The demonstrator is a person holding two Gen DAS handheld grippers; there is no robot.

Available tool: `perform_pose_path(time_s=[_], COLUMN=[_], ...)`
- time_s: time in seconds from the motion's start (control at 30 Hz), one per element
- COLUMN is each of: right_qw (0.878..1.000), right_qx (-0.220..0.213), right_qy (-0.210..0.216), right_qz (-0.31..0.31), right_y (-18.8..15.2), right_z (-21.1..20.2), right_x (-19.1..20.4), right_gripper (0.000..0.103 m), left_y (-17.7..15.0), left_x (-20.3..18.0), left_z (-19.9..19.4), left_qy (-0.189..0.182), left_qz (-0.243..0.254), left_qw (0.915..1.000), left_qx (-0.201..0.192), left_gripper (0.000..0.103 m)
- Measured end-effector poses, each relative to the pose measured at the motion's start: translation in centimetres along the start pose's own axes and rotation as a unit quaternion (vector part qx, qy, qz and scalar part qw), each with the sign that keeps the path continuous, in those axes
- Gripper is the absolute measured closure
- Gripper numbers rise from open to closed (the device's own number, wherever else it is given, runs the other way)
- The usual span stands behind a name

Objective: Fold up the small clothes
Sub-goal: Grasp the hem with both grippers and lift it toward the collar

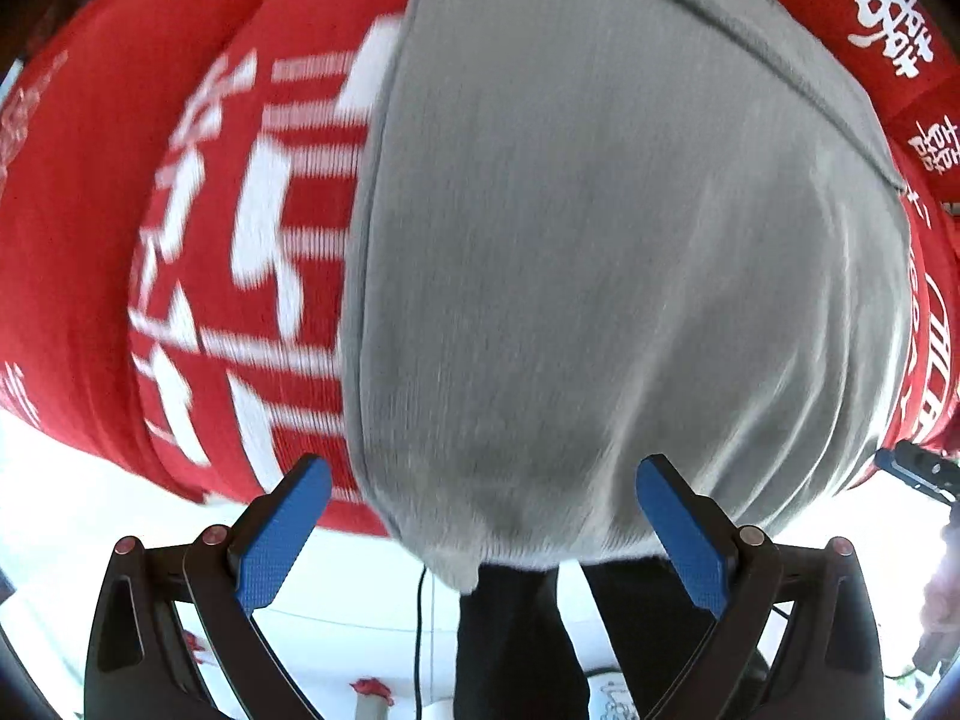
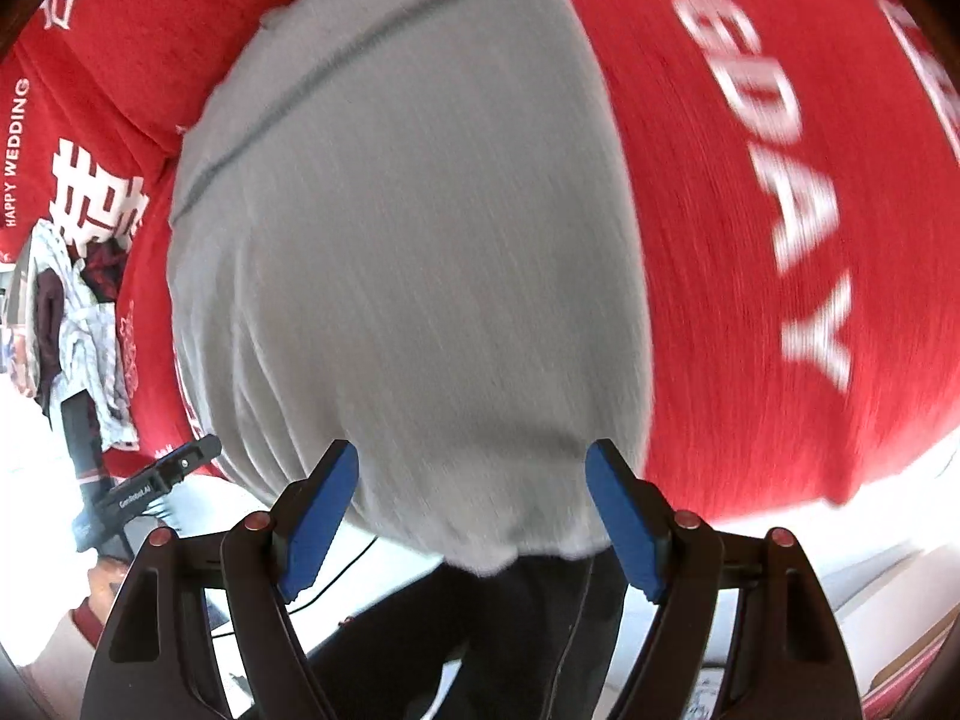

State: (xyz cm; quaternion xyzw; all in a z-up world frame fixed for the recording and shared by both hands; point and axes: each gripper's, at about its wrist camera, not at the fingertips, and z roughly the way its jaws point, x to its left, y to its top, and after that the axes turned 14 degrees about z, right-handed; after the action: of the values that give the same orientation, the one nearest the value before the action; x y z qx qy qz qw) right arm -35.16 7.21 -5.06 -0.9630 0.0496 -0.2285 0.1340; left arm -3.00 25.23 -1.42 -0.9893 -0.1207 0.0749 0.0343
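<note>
Nearest, both grippers stand with their jaws wide apart and nothing between the blue pads. The left gripper points down over the near edge of a grey knitted garment, its fingertips just above the hem without pressing on it. The right gripper hangs likewise over the same near hem of the grey garment, pads clear of the cloth.

Below the hem, at the near edge of the bed, a person's dark trousers show, with a thin black cable beside them.

The garment lies spread flat on a red blanket printed with large white characters and the words "HAPPY WEDDING". A seam line crosses the garment's far end, and soft folds run lengthwise through its near part.

Farther off, toward the blanket's left edge in the right wrist view, a heap of other clothes, white and dark red, sits on the blanket.
</note>
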Motion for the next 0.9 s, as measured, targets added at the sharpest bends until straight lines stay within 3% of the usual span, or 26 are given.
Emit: perform_pose_path(time_s=[0.27, 0.33, 0.37, 0.43, 0.47, 0.53, 0.57, 0.6, 0.63, 0.73, 0.9], right_qw=[0.999, 0.999, 0.999, 0.999, 0.999, 0.997, 0.997, 0.996, 0.996, 0.992, 0.982], right_qx=[0.034, 0.039, 0.039, 0.039, 0.041, 0.049, 0.051, 0.054, 0.054, 0.052, 0.03], right_qy=[-0.024, -0.014, -0.007, 0.009, 0.02, 0.041, 0.044, 0.051, 0.06, 0.099, 0.183], right_qz=[0.019, 0.021, 0.02, 0.023, 0.028, 0.039, 0.043, 0.046, 0.048, 0.051, 0.04], right_y=[-2.5, -2.6, -2.6, -2.6, -2.6, -2.9, -3.1, -3.4, -3.7, -4.0, -2.6], right_z=[4.7, 5.7, 6.1, 6.5, 6.6, 6.5, 6.3, 6.1, 5.6, 3.6, -0.9], right_x=[-4.9, -5.3, -5.5, -5.7, -5.9, -6.2, -6.4, -6.5, -6.4, -6.0, -2.5], right_gripper=[0.022, 0.022, 0.022, 0.022, 0.026, 0.052, 0.076, 0.091, 0.094, 0.095, 0.096], left_y=[-3.9, -1.6, -1.9, -1.4, -1.7, -1.8, -2.0, -1.9, -2.0, -1.1, 0.5], left_x=[-0.7, 0.6, 0.7, -0.3, -0.4, -0.1, 0.0, -0.1, -0.3, -0.4, -0.2], left_z=[3.9, 4.4, 4.8, 4.7, 4.6, 4.3, 4.0, 3.6, 3.2, 1.7, -2.9], left_qy=[-0.05, -0.056, -0.058, -0.061, -0.056, -0.054, -0.062, -0.068, -0.08, -0.091, -0.125], left_qz=[-0.009, -0.007, -0.008, -0.013, -0.016, -0.025, -0.023, -0.015, -0.001, 0.025, 0.03], left_qw=[0.9986, 0.9983, 0.9982, 0.998, 0.9983, 0.9982, 0.9978, 0.9976, 0.9968, 0.9955, 0.9903], left_qx=[0.016, 0.015, 0.012, 0.006, 0.007, 0.006, 0.003, 0.002, 0.003, 0.0, -0.052], left_gripper=[0.001, 0.001, 0.002, 0.01, 0.017, 0.032, 0.05, 0.075, 0.087, 0.088, 0.088])
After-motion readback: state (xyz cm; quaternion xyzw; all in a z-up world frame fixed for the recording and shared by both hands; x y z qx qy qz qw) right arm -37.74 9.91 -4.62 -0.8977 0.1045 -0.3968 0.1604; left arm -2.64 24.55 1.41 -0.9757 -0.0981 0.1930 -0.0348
